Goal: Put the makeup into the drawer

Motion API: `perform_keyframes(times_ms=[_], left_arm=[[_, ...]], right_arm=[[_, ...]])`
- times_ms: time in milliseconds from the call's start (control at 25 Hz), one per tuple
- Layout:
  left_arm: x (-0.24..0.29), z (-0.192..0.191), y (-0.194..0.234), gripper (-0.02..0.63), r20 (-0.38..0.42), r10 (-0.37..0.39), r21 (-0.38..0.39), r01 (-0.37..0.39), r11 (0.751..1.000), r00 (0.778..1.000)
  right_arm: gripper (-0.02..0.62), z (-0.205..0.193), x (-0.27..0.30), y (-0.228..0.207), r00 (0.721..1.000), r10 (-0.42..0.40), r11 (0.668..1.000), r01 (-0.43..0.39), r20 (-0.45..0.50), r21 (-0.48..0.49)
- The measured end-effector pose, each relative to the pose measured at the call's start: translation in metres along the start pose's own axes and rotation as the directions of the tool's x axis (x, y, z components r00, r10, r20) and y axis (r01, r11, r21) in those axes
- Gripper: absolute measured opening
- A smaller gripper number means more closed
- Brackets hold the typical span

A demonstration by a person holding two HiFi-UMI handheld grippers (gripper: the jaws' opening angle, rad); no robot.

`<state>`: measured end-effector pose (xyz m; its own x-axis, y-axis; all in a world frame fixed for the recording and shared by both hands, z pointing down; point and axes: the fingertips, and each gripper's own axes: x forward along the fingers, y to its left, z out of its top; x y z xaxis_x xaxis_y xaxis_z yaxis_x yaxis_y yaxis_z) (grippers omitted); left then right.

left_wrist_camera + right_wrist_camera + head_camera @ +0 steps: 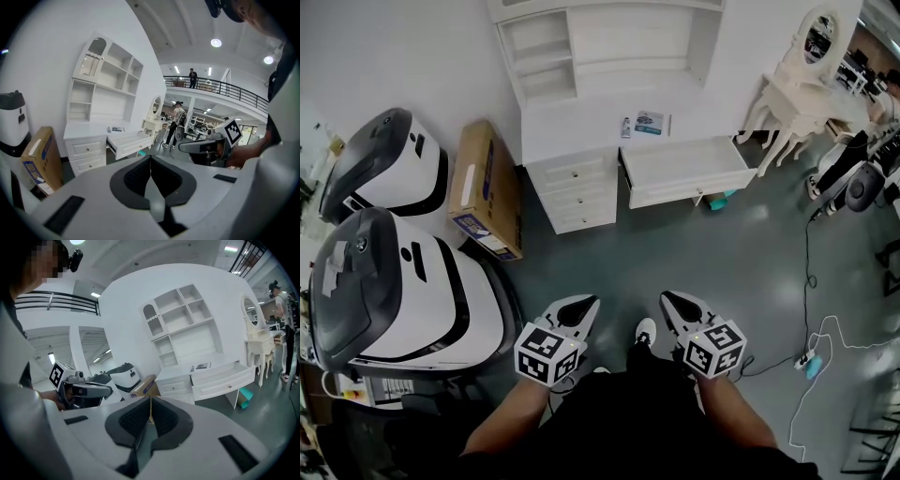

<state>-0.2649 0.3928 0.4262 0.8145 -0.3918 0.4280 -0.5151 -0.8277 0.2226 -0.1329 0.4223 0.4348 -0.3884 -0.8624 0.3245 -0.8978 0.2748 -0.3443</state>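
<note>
Both grippers are low and close in, by the person's shoe. The left gripper is clenched tight, jaws pressed flat together, nothing caught between them. The right gripper is the same deal, squeezed closed on nothing. Way out across the grey floor, the white drawer sits pulled open. The makeup is on the desk top just behind that drawer, next to a small card.

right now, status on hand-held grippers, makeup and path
Left hand-held gripper and right hand-held gripper shut, empty. Small dark makeup item on white desk top, behind open white drawer. Brown cardboard box off to the left.
</note>
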Motion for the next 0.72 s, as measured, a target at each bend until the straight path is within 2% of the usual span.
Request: perform_keyframes(times_ms=[320, 720], left_arm=[[0.061, 0.04, 0.024, 0.011, -0.007, 0.011, 0.019, -0.011, 1.0, 1.0], [0.144, 0.09, 0.03, 0.011, -0.018, 0.008, 0.035, -0.007, 0.999, 1.0]], right_arm=[[0.029, 0.036, 0.037, -0.055, 1.0, 0.02, 1.0, -0.02, 0.014, -0.016], [0.029, 0.081, 0.049, -0.144, 0.999, 0.011, 1.0, -0.01, 0.039, -0.015]])
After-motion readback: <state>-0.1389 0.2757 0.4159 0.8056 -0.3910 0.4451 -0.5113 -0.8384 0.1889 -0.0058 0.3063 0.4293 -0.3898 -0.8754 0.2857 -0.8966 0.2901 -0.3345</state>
